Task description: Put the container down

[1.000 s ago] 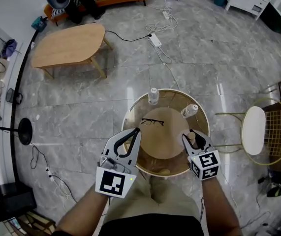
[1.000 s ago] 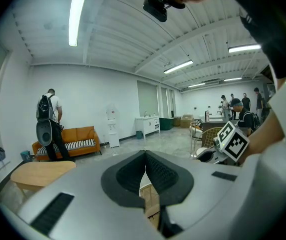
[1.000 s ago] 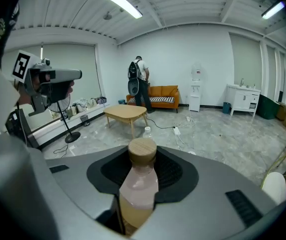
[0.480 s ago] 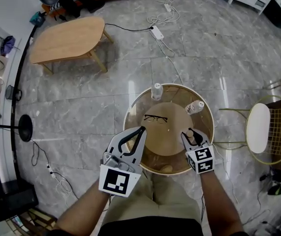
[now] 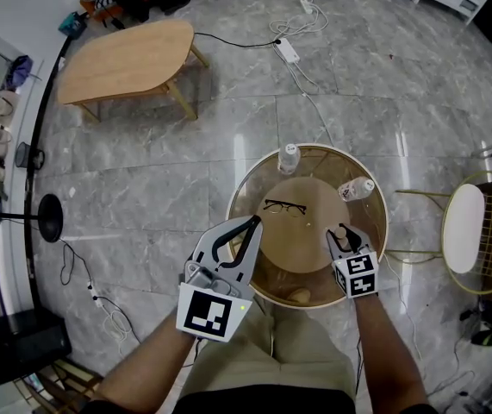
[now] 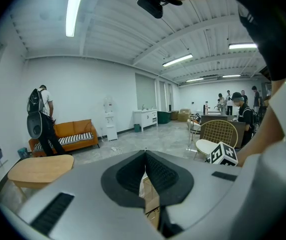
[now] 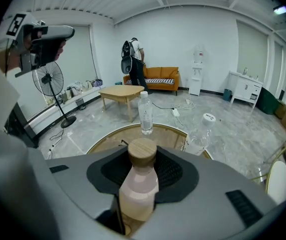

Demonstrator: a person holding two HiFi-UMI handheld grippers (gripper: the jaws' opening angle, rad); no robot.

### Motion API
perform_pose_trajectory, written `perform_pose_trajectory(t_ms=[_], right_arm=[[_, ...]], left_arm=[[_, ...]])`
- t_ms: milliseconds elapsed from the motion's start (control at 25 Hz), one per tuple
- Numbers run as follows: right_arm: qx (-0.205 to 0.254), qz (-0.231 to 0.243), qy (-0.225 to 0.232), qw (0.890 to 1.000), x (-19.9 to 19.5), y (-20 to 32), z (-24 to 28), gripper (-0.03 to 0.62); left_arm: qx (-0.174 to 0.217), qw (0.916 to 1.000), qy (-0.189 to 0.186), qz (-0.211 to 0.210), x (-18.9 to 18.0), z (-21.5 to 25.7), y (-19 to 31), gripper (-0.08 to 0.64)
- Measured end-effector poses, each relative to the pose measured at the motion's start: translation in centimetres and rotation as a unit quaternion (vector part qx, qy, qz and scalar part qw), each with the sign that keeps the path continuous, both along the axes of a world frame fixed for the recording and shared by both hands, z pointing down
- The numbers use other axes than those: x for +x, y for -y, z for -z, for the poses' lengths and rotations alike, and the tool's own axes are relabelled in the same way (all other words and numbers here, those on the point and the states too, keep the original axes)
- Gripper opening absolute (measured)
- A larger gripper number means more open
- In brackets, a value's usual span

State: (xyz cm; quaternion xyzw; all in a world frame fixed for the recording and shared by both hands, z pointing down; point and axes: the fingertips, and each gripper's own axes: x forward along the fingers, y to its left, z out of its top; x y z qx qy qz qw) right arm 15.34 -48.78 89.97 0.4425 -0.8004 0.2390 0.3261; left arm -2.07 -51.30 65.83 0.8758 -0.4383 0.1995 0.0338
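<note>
A low wooden coffee table (image 5: 125, 63) is standing well apart at the far left, and a round glass-topped table (image 5: 302, 247) with a gold rim is sitting directly in front of the person, with a gold wire chair (image 5: 463, 228) beside it on the right. The left gripper (image 5: 253, 222) is hovering at the round table's near-left edge, its 2 jaws pressing together with nothing between them. The right gripper (image 5: 341, 233) is reaching over the table's near-right part, its jaws clamping the container (image 7: 138, 184), a pale pink bottle with a round wooden cap, which is standing upright between the pads; whether its base is touching the tabletop cannot be told. 2 clear bottles are resting on the far side, 1 (image 5: 289, 157) at the far rim and 1 (image 5: 357, 188) toward the right rim. A pair of glasses (image 5: 284, 207) is lying near the table's middle.
</note>
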Motion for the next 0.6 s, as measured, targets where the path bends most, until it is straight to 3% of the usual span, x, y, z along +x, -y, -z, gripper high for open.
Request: perform_pose_trajectory(t_ms=[600], right_arm=[[-0.035, -0.017, -0.012, 0.999, -0.3, 0.1, -7.0, 0.149]], left_arm=[[-0.022, 0.9996, 0.015, 0.009, -2.3, -3.2, -0.4, 0.015]])
